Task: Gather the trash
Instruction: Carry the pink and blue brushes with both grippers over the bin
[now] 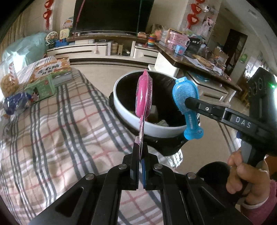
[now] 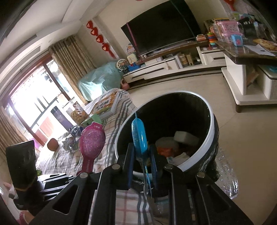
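Living-room clutter fills the background: a large dark television [image 1: 110, 15] stands on a long white media cabinet [image 1: 97, 50], red paper decorations [image 2: 98, 37] hang on the wall, and a crowded dark-topped side table [image 1: 195, 60] sits off to the right. Nearer the cameras, a plaid blanket with grey and pink stripes [image 1: 57, 135] covers a soft surface that carries a colourful boxed book [image 1: 52, 72], a small green carton [image 1: 41, 90] and a crumpled blue wrapper [image 1: 15, 103].

Just beside the blanket's edge stands a round white-rimmed bin lined with a black bag [image 1: 150, 128]; white blocks and crumpled scraps [image 2: 174, 145] lie at its bottom.

The left gripper [image 1: 140, 147] is pinched onto the thin lower tab of a pink spoon-shaped plastic packet [image 1: 144, 95], its fingers pressed together on the flat edge. This packet stands upright and edge-on in the left wrist view, in front of the bin's near rim; from the right wrist camera its broad printed face shows against the blanket, left of the bin.

The right gripper [image 2: 142, 152] clamps a matching blue spoon-shaped plastic packet [image 2: 139, 136] around its narrow neck, jaws closed on it. That packet's rounded head points up, over the bin's near rim in the right wrist view. In the left view it hangs by the bin's right rim, handle end pointing down.

A bare hand in a pink sleeve [image 1: 247, 174] grips the right gripper's handle.
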`<state>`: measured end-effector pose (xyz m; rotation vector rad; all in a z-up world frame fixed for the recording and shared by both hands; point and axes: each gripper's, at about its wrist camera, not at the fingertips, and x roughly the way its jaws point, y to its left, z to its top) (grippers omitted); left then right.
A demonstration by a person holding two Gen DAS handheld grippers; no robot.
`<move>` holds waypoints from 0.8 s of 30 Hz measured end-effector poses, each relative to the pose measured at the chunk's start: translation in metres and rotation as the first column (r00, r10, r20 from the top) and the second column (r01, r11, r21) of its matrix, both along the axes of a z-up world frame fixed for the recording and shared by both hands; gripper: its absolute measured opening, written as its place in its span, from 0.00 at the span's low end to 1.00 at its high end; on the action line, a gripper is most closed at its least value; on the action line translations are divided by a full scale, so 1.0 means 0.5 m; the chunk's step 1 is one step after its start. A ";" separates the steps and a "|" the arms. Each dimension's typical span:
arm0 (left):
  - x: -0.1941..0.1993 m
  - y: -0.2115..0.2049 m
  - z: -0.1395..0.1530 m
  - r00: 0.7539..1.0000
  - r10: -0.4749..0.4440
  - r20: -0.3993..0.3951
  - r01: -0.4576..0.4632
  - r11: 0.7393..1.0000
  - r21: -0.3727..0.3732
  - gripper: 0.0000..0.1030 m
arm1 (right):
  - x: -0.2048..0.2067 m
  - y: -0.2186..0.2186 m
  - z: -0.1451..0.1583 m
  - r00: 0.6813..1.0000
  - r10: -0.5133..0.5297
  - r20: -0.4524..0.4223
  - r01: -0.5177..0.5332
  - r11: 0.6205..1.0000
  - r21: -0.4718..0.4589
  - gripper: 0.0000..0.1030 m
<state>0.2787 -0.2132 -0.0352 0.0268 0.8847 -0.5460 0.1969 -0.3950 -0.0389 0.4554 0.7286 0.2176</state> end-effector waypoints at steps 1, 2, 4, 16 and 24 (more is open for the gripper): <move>0.002 -0.003 0.000 1.000 -0.001 0.000 0.001 1.000 0.002 0.00 | 0.002 0.000 0.001 1.000 0.000 0.001 0.000 1.000 0.001 0.16; 0.006 -0.006 0.000 1.000 -0.003 0.000 0.003 1.000 0.003 0.00 | 0.004 -0.002 0.000 1.000 0.001 0.002 -0.001 1.000 0.004 0.16; 0.013 -0.013 -0.001 1.000 -0.006 -0.001 0.006 1.000 0.006 0.00 | 0.009 -0.007 -0.003 1.000 0.000 0.000 0.000 1.000 0.014 0.15; 0.051 -0.038 -0.006 1.000 -0.018 -0.015 0.018 1.000 0.012 0.00 | 0.039 -0.028 -0.004 1.000 -0.016 0.000 0.016 1.000 0.023 0.15; 0.076 -0.061 -0.003 0.999 -0.027 -0.023 0.028 0.999 0.018 0.01 | 0.064 -0.039 -0.007 1.000 -0.029 -0.010 0.029 0.999 0.012 0.15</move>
